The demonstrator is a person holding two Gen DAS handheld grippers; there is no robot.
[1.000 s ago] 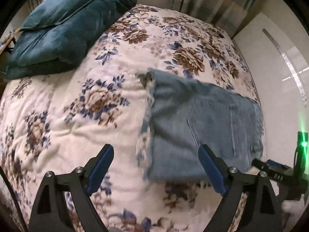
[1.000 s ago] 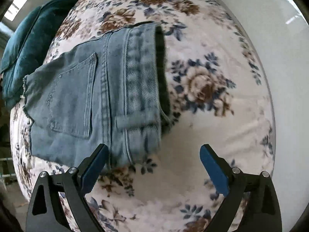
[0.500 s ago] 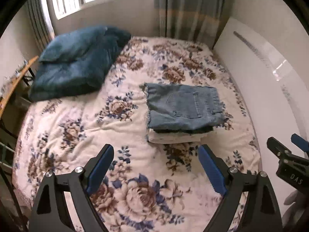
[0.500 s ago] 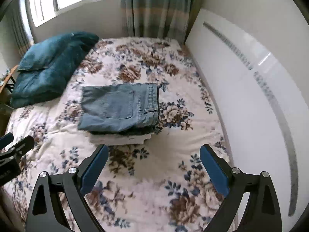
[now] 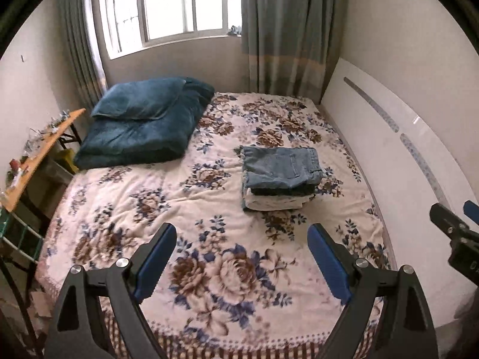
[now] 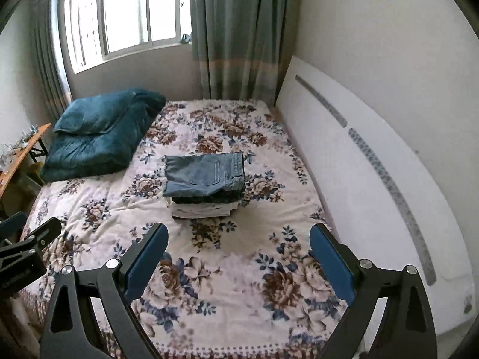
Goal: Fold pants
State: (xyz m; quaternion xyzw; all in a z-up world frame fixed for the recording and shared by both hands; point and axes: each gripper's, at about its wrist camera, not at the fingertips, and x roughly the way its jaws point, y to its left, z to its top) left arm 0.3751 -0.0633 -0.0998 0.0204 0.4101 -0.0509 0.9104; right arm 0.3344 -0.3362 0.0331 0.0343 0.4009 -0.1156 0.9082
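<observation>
Both grippers have pulled far back from the bed. The left gripper (image 5: 242, 257) and right gripper (image 6: 236, 257) hang over the near edge of the flowery blanket (image 5: 209, 269), fingers spread wide, holding nothing. Lots of bare blanket lies ahead. Farther off, the folded pants (image 6: 206, 173) top a small clothes pile (image 6: 203, 208), near the white board (image 6: 359, 179). The blue pillow (image 5: 143, 119) sits far left.

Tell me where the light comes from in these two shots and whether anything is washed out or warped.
Left wrist view: daylight enters through the window, whose panes are blown out white; straight edges such as the headboard bow from the fisheye. Right wrist view: same bright window, a soft shadow beside the jeans stack, dark corners.
</observation>
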